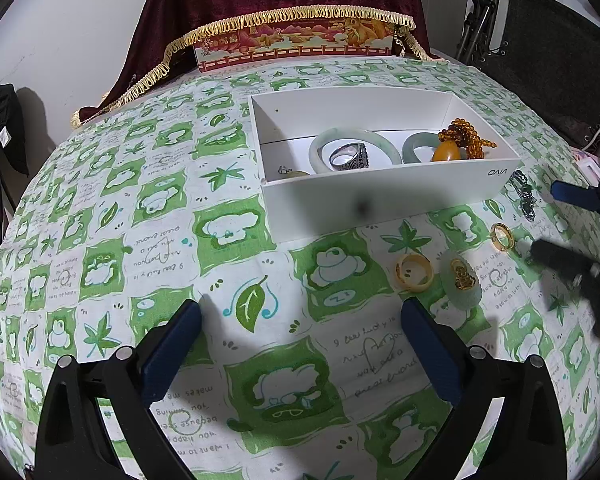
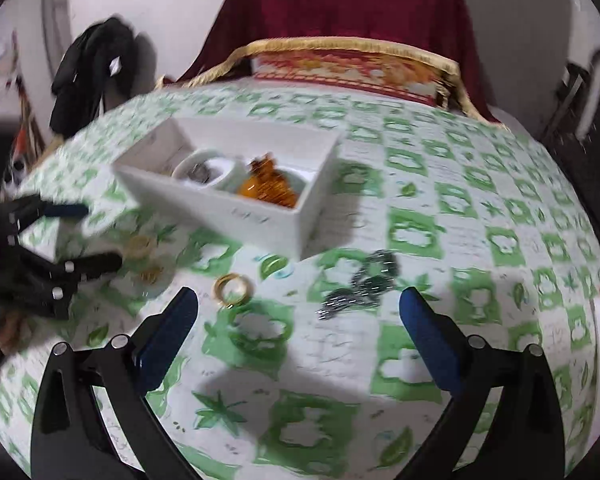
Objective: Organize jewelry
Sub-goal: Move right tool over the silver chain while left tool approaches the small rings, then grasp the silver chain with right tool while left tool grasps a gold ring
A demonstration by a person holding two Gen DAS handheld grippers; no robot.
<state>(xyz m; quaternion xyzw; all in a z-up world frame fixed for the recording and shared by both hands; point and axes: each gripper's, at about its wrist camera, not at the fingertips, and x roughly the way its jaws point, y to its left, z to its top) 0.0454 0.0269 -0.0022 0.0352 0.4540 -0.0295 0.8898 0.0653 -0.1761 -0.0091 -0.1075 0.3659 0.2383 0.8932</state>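
A white box [image 1: 380, 204] [image 2: 236, 210] holds a jade bangle [image 1: 354, 148], a silver ring [image 1: 350, 157], a small jade ring [image 1: 420, 146], an amber pendant [image 1: 446, 152] and amber beads [image 1: 470, 136]. On the cloth lie a yellow ring [image 1: 415, 273], a jade-and-gold pendant [image 1: 462, 280], a gold band [image 1: 502, 237] [image 2: 233, 289] and a silver chain [image 1: 524, 194] [image 2: 364, 280]. My left gripper [image 1: 302, 320] is open and empty above the cloth. My right gripper [image 2: 298, 308] is open and empty, near the gold band and the chain; it also shows in the left wrist view [image 1: 548, 220].
A green-and-white patterned cloth [image 1: 140, 240] covers the table. A decorated red box [image 1: 296, 46] under maroon fringed fabric stands at the back edge. A dark folding chair [image 1: 548, 48] is at the back right. Black clothing [image 2: 92, 64] hangs at the left.
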